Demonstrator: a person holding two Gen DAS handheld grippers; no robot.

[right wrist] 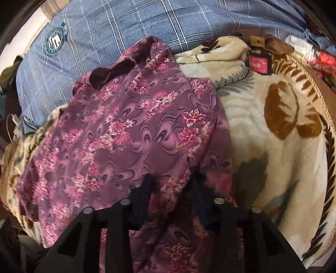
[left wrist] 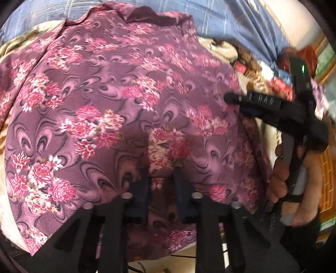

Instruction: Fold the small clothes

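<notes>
The left tool [left wrist: 161, 178] has its two fingers pinched tight on a raised fold of the purple floral-print fabric garment [left wrist: 126, 105], cloth bunched up between the pads right at its tip. From there the garment spreads ahead and to both sides of this tool, its dark plain collar edge [left wrist: 151, 15] at the far end.

The right tool [right wrist: 172, 182] has its fingers drawn in on a thicker bunch of the same garment [right wrist: 126, 136], the cloth gathered between the pads and pressed by them. Seen from the left tool, the right tool [left wrist: 229, 97] comes in from the right side with a person's hand [left wrist: 279, 182] wrapped round its handle, its tip at the garment's right edge.

Ahead and left of the right tool the garment lies flat on a cream fleece blanket with brown and grey leaf shapes [right wrist: 273, 147], which stretches away to the right of that tool. Beyond both, at the far side, lies a blue checked bedsheet with a round crest [right wrist: 115, 31]. A small red label [right wrist: 259, 63] sits on the blanket far ahead to the right.
</notes>
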